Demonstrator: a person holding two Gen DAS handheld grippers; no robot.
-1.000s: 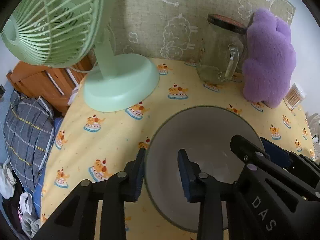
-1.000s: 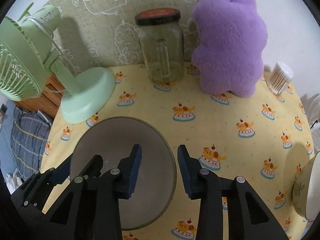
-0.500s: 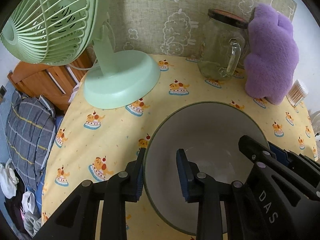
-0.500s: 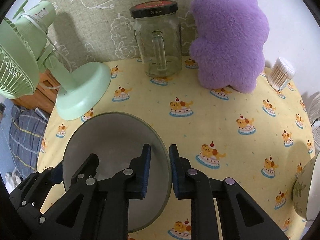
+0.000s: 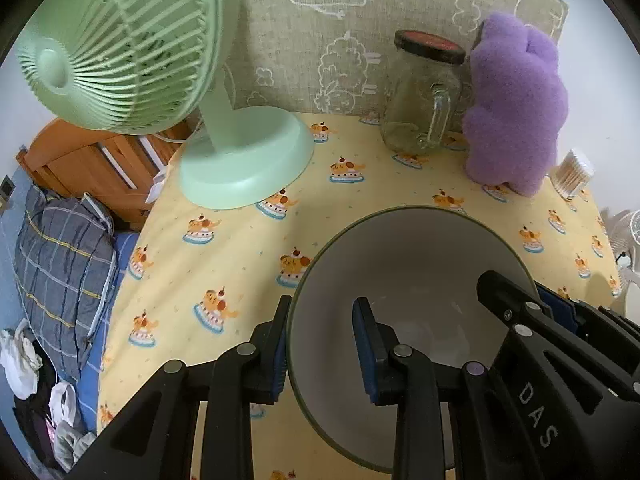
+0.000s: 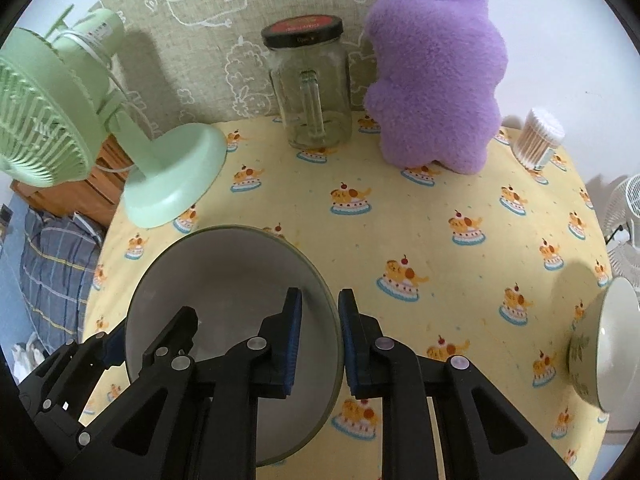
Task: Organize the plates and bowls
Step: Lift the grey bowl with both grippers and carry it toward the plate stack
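Note:
A grey bowl with a dark green rim [image 5: 404,264] [image 6: 224,280] is held above the yellow tablecloth by both grippers. My left gripper [image 5: 322,344] straddles its left rim, one finger outside, one inside, with a gap to the inner finger. My right gripper [image 6: 320,332] is shut on the bowl's right rim. A second bowl, white inside with a leaf pattern outside [image 6: 600,344], sits at the table's right edge in the right wrist view.
A green desk fan [image 5: 168,92] [image 6: 100,136] stands at the back left. A glass jar mug with a dark lid [image 5: 420,96] [image 6: 310,88], a purple plush [image 5: 516,112] [image 6: 436,72] and a cotton swab tub [image 6: 538,138] line the back. Bedding lies beyond the table's left edge.
My right gripper has closed onto the bowl's right rim. The bowl has risen and tilted slightly with both grippers; the left gripper's fingers stay about as far apart.

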